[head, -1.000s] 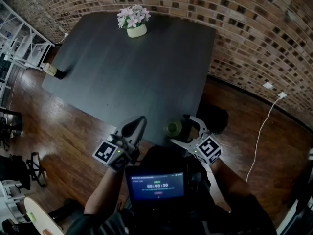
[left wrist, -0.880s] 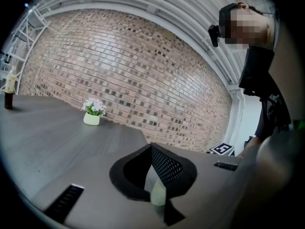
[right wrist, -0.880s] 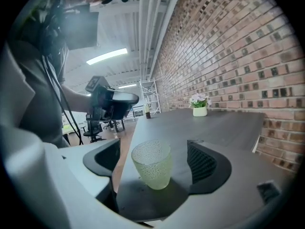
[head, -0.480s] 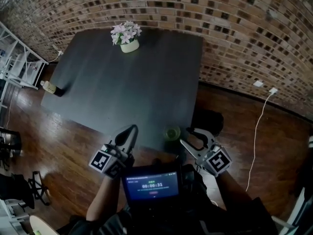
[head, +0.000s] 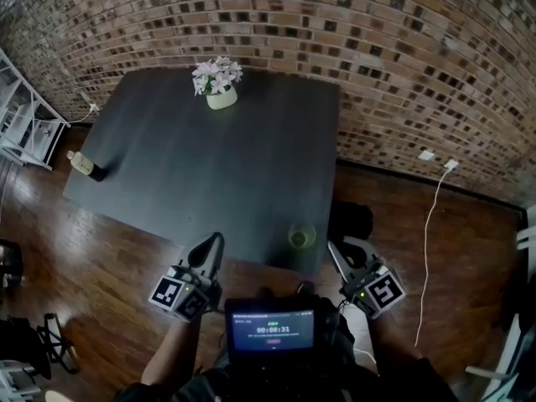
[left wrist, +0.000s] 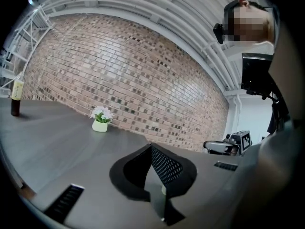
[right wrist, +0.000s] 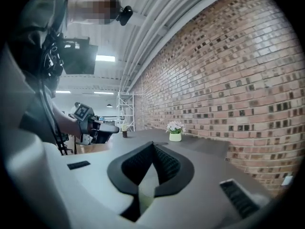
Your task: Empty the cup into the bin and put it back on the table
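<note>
in the head view, the green cup (head: 301,237) is standing upright on the dark table (head: 209,166), close to the table's near edge and near its right corner. no gripper is touching it. the left gripper (head: 215,241) is hovering over the near edge, to the left of the cup, with its jaws pressed together. the right gripper (head: 333,249) is hanging off the table's corner, just to the right of the cup, and its jaws are also lying together. a dark bin (head: 352,221) is sitting on the wooden floor (head: 109,249) right beside that corner. a flower pot (head: 221,97) is standing at the far edge and a bottle (head: 85,167) at the left edge. a small screen (head: 270,330) is glowing at the person's chest.

in the left gripper view, the left gripper (left wrist: 151,147) is pointing level across the table (left wrist: 57,142), claw closed tight and holding nothing. the flower pot (left wrist: 99,125) and the bottle (left wrist: 16,99) are showing beyond it, and the right gripper (left wrist: 224,147) is showing at the right.

in the right gripper view, the right gripper (right wrist: 153,145) has just been closing; its claw is meeting at the tips with nothing between. the left gripper (right wrist: 102,128) is showing at the left, with the bottle (right wrist: 125,132) and the flower pot (right wrist: 175,136) further off along the brick wall (right wrist: 228,70).
</note>
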The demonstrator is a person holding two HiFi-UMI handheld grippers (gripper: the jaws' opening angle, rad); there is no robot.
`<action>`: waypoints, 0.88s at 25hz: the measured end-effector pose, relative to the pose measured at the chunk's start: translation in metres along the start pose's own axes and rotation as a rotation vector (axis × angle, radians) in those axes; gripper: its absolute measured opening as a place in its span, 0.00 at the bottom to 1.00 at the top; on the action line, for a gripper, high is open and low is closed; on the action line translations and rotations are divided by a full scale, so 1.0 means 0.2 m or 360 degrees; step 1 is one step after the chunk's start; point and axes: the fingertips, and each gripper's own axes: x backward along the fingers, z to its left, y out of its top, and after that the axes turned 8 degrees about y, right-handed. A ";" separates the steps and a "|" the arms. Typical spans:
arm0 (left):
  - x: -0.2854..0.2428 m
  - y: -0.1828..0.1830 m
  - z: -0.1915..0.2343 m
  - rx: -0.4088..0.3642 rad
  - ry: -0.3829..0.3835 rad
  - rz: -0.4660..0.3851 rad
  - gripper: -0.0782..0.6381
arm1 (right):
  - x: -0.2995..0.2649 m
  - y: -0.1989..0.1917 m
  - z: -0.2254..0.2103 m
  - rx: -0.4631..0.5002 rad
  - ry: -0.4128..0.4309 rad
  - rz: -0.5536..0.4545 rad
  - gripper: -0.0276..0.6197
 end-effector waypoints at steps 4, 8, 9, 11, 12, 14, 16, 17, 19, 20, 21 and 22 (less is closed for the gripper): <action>0.04 0.06 -0.09 0.0012 -0.0030 -0.0082 0.10 | 0.07 0.02 0.01 0.0016 -0.0001 -0.0029 0.05; 0.06 0.08 -0.20 -0.0006 -0.0006 -0.0093 0.10 | 0.18 0.04 0.02 0.0006 0.0014 -0.0048 0.05; 0.06 0.08 -0.23 0.0000 -0.0007 -0.0095 0.10 | 0.21 0.04 0.02 0.0013 0.0016 -0.0042 0.05; 0.07 0.07 -0.28 0.0005 -0.0023 -0.0105 0.10 | 0.26 0.04 0.00 0.0017 0.0001 -0.0041 0.05; 0.08 0.07 -0.28 -0.0003 -0.0025 -0.0113 0.10 | 0.27 0.04 0.00 0.0012 -0.0010 -0.0045 0.05; 0.10 0.06 -0.28 -0.0032 -0.0012 -0.0135 0.10 | 0.30 0.03 0.00 -0.0003 -0.0033 -0.0052 0.05; 0.10 0.07 -0.30 -0.0005 -0.0022 -0.0145 0.10 | 0.32 0.04 0.01 -0.0001 -0.0046 -0.0064 0.05; 0.11 0.07 -0.32 0.0012 -0.0038 -0.0145 0.10 | 0.33 0.04 0.02 0.0004 -0.0046 -0.0070 0.05; 0.10 0.08 -0.37 0.0011 -0.0075 -0.0149 0.10 | 0.34 0.05 0.03 0.0002 -0.0045 -0.0073 0.05; 0.10 0.08 -0.40 0.0009 -0.0088 -0.0151 0.10 | 0.35 0.05 0.03 -0.0003 -0.0046 -0.0072 0.05; 0.10 0.08 -0.41 0.0010 -0.0098 -0.0158 0.10 | 0.35 0.05 0.03 -0.0004 -0.0047 -0.0073 0.05; 0.11 0.08 -0.42 0.0014 -0.0103 -0.0165 0.10 | 0.35 0.05 0.03 -0.0002 -0.0044 -0.0075 0.05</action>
